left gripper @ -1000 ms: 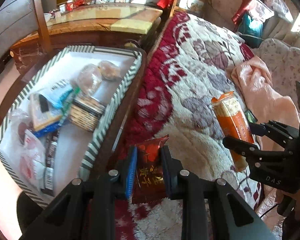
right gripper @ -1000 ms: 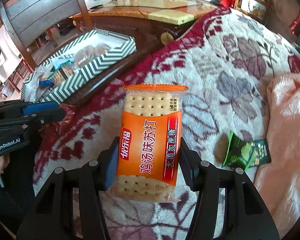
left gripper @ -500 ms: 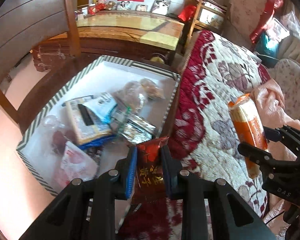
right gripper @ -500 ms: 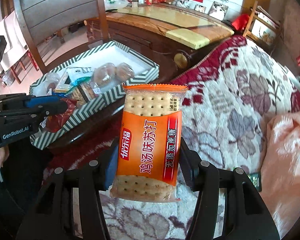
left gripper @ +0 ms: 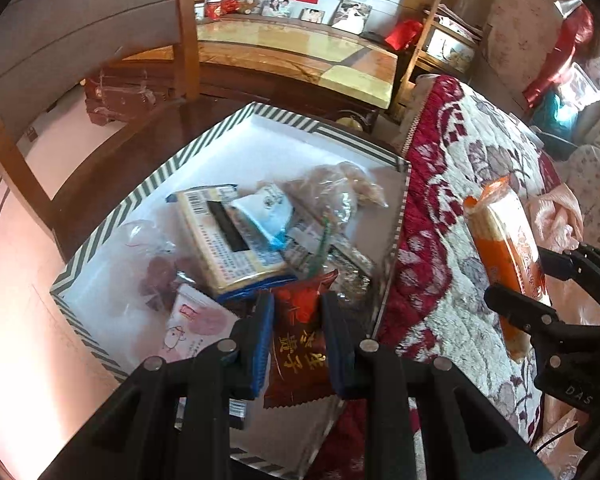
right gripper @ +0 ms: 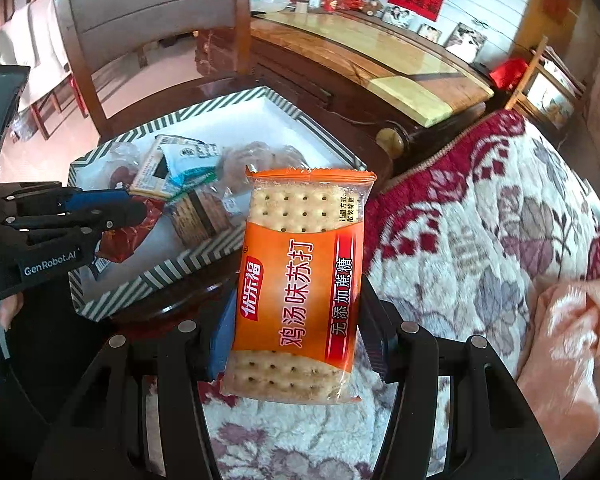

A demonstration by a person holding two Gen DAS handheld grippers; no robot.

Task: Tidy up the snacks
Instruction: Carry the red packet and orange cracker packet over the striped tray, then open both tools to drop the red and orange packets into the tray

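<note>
Orange cracker pack: orange-and-clear plastic packet of pale square soda crackers, printed with white and red characters, crimped orange seal at the top; rows of dotted crackers show through the clear ends.
Right gripper: right gripper pinches the packet's lower half between its two black fingers, the packet standing upright and reaching well past the fingertips.
Red snack pouch: small dark-red foil pouch with gold characters, crinkled, with a serrated top edge.
Left gripper: left gripper is clamped on the pouch, blue-padded finger on one side and black finger on the other; the pouch's top pokes out beyond the tips.
Striped box: shallow white cardboard box with a green-and-white striped rim lies ahead of and below the left fingers; the red pouch hangs over its near end.
Box contents: yellow barcode-backed packet, white-and-blue sachet, clear bag of round buns, clear bag of dark red pieces and pink-and-white packet, heaped just beyond the left fingertips.
Quilt: red-and-cream floral quilt spreads beneath and right of the right fingers.
Cracker pack from the left: it hangs over the quilt, right of the left fingers, beside the box.
</note>
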